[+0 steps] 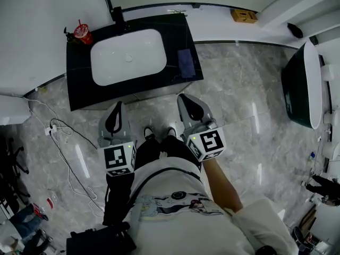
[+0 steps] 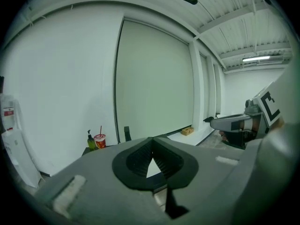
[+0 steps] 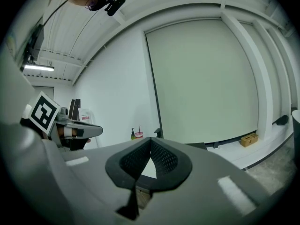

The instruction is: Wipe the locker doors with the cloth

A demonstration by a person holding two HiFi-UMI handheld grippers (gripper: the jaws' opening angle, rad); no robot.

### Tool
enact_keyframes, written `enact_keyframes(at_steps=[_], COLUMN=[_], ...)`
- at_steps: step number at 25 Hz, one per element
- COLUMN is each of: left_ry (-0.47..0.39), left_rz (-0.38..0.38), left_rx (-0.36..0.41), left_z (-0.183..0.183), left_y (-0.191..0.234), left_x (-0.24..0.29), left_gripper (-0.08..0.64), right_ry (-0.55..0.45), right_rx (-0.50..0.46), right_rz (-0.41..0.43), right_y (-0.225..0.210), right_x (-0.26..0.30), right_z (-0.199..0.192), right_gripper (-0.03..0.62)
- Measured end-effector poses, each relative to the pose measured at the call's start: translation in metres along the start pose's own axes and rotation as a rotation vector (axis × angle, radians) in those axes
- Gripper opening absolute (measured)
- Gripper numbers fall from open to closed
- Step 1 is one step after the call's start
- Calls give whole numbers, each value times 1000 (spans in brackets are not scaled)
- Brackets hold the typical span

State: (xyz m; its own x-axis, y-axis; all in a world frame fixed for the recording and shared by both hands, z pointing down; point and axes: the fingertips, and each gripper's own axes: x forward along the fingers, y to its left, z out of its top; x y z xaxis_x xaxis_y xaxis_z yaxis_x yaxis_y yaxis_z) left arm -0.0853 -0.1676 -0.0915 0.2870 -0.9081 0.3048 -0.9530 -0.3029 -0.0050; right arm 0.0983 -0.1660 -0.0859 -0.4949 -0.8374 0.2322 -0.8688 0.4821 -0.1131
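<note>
a flat dark blue rectangle, possibly the cloth (image 1: 186, 62), lies at the right edge of a black bench (image 1: 79, 84), just beside a white basin (image 1: 127, 56) set into it. a red cup (image 1: 82, 33) with a straw stands at the bench's back left corner. before the bench's near edge, over a grey marble floor (image 1: 239, 100), the left gripper (image 1: 117, 107) and right gripper (image 1: 184, 98) are side by side and apart, each with fingers pressed together on nothing. a black bathtub (image 1: 295, 89) stands well to the right.
</note>
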Motion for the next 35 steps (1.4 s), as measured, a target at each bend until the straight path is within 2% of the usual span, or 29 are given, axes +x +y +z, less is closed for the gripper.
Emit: enact_keyframes(at_steps=[6,15,22,28,33,35], left_ry=[20,147,260,349,379,390], left_rz=[3,-44,-5,-50,-60,-60], left_rx=[30,35,-1,0,-25,-34], left_z=[-7,-52,-95,-130,-139,-142], left_y=[-12,-43,-40,-63,-77,-78], left_x=[38,102,139,168,168,169], left_gripper=[2,2,2,2,2,2], right_ry=[55,214,371,509,650,710], right_rx=[7,21,35,15,4,-7], right_rz=[37,50,24,-2,-34,-27], right_y=[-21,-85,-140,-183,-216,-222], right_x=[28,75,113,146,167,177], right_z=[-12,-72,-139,-192,-230,-242], right_gripper=[5,5,5,6,100,171])
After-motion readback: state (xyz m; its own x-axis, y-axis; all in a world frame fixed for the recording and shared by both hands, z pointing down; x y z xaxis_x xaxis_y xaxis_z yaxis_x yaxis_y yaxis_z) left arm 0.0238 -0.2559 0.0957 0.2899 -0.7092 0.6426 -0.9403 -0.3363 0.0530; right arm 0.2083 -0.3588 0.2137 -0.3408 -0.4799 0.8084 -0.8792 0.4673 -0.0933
